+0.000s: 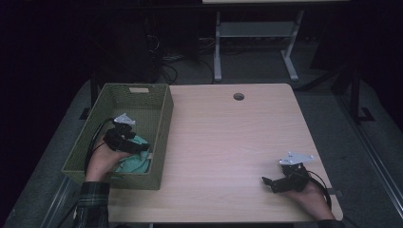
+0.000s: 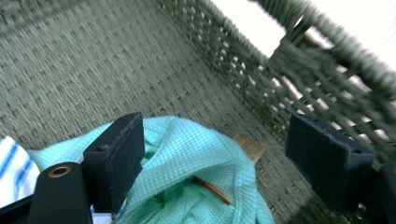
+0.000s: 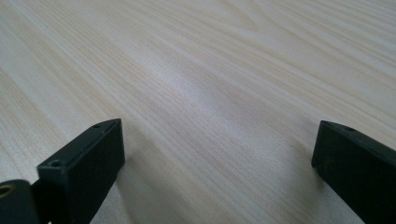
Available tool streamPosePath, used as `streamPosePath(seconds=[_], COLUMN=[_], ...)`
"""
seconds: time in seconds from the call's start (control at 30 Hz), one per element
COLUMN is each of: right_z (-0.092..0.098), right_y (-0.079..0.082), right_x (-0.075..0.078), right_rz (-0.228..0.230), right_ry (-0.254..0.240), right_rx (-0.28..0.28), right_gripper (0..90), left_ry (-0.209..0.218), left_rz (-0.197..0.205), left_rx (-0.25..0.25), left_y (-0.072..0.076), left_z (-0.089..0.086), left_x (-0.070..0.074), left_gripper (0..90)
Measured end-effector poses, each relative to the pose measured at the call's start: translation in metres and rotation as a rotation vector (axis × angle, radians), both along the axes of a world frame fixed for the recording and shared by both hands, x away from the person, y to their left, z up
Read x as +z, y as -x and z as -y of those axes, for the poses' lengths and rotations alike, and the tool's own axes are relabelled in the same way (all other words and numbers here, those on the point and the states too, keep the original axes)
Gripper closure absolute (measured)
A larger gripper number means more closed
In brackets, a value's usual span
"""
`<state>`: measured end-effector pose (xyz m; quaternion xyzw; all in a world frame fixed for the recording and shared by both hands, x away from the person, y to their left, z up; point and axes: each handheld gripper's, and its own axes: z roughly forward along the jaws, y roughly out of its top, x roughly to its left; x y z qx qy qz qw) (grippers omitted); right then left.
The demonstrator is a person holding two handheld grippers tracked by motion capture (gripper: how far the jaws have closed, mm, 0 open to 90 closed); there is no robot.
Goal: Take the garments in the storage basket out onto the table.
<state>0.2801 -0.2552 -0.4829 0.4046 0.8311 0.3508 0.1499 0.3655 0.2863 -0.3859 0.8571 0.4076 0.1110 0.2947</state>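
The basket point(image 1: 161, 123) holds a teal cloth point(image 2: 196, 158) and a striped cloth point(image 2: 11, 168); left gripper point(image 2: 215, 158) spread over the teal one, right gripper point(image 3: 217, 168) spread on the table point(image 1: 228, 137)

Light wood-grain surface point(image 1: 228, 142), rounded corners, round cable hole point(image 1: 238, 96) near far edge. Green woven basket point(image 1: 159, 124) sits on left part, overhanging left edge. Right tongs point(image 1: 267, 181) rest on surface near front right corner. Middle of surface bare.
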Motion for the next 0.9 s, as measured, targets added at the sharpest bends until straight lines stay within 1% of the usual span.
streamPosePath(seconds=[0.03, 0.07, 0.1, 0.2, 0.27, 0.37, 0.43, 0.5, 0.6, 0.63, 0.67, 0.7, 0.9], right_z=[0.0, 0.0, 0.0, 0.0, 0.0, 0.0, 0.0, 0.0, 0.0, 0.0, 0.0, 0.0, 0.0], right_y=[0.0, 0.0, 0.0, 0.0, 0.0, 0.0, 0.0, 0.0, 0.0, 0.0, 0.0, 0.0, 0.0], right_x=[0.0, 0.0, 0.0, 0.0, 0.0, 0.0, 0.0, 0.0, 0.0, 0.0, 0.0, 0.0, 0.0], right_rz=[0.0, 0.0, 0.0, 0.0, 0.0, 0.0, 0.0, 0.0, 0.0, 0.0, 0.0, 0.0, 0.0], right_ry=[0.0, 0.0, 0.0, 0.0, 0.0, -0.001, 0.0, -0.002, -0.002, -0.001, -0.001, -0.002, -0.002], right_rx=[0.0, 0.0, 0.0, 0.0, 0.0, 0.0, 0.0, -0.001, -0.001, -0.001, -0.001, -0.001, -0.001], right_gripper=[2.1, 2.1, 2.1, 2.1, 2.1, 2.1, 2.1, 2.1, 2.1, 2.1, 2.1, 2.1, 2.1], left_ry=[-0.004, 0.002, -0.008, -0.013, -0.022, -0.023, -0.045, -0.046, -0.067, -0.085, -0.091, -0.099, -0.103], left_rz=[-0.006, -0.009, -0.014, -0.027, -0.038, -0.058, -0.066, -0.075, -0.099, -0.116, -0.118, -0.135, -0.167], left_rx=[-0.004, 0.002, -0.005, 0.003, -0.005, 0.004, 0.014, 0.013, 0.002, -0.001, 0.002, 0.004, 0.018], left_y=[-0.001, -0.001, -0.002, -0.003, -0.004, -0.006, -0.007, -0.007, -0.009, -0.01, -0.01, -0.011, -0.013], left_z=[-0.001, 0.0, -0.001, 0.0, -0.001, -0.001, -0.001, 0.0, 0.002, 0.003, 0.005, 0.005, 0.004], left_x=[-0.002, -0.003, -0.005, -0.01, -0.013, -0.018, -0.021, -0.022, -0.027, -0.028, -0.03, -0.031, -0.032], left_gripper=[19.2, 19.2, 19.2, 19.2, 19.2, 19.2, 19.2, 19.2, 19.2, 19.1, 19.1, 19.7, 23.9])
